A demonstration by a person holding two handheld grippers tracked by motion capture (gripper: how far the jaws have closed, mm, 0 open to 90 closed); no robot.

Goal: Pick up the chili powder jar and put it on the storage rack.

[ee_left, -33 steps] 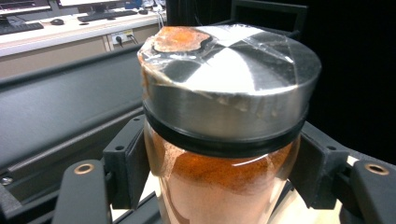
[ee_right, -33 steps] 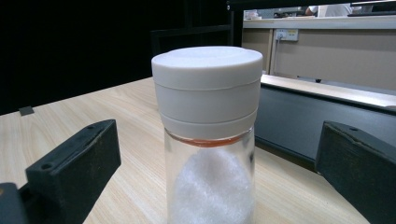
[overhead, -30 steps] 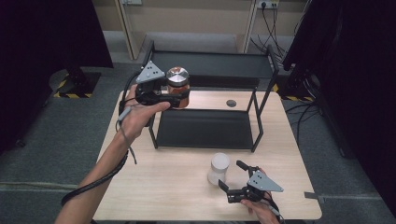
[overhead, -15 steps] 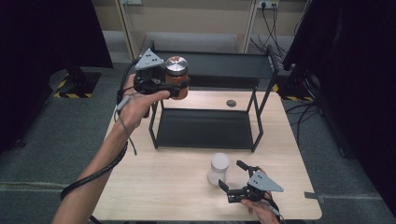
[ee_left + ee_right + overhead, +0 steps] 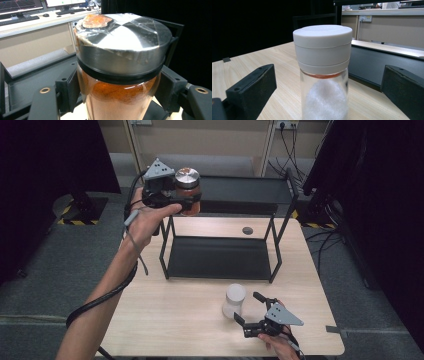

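A glass jar of orange-red powder point(image 5: 187, 179) with a metal lid hangs in the air at the left end of the black rack's top shelf point(image 5: 240, 190). My left gripper point(image 5: 186, 200) is shut on it, and in the left gripper view the pads point(image 5: 67, 90) press on the glass below the lid of the jar point(image 5: 120, 50). A second jar point(image 5: 234, 300) with a white lid and white grains stands on the table near the front. My right gripper point(image 5: 248, 307) stands open just right of it. In the right gripper view its fingers point(image 5: 252, 87) flank that jar point(image 5: 323, 75) without touching it.
The two-level black rack stands at the back of the wooden table point(image 5: 165, 320), with a bare lower shelf point(image 5: 215, 257). A small dark disc point(image 5: 247, 230) lies on the table behind it. The left gripper's cable point(image 5: 100, 295) trails off the table's left side.
My left hand has lifted the orange jar up, from beside the rack's left post to the level of the top shelf. The right gripper has stayed where it was.
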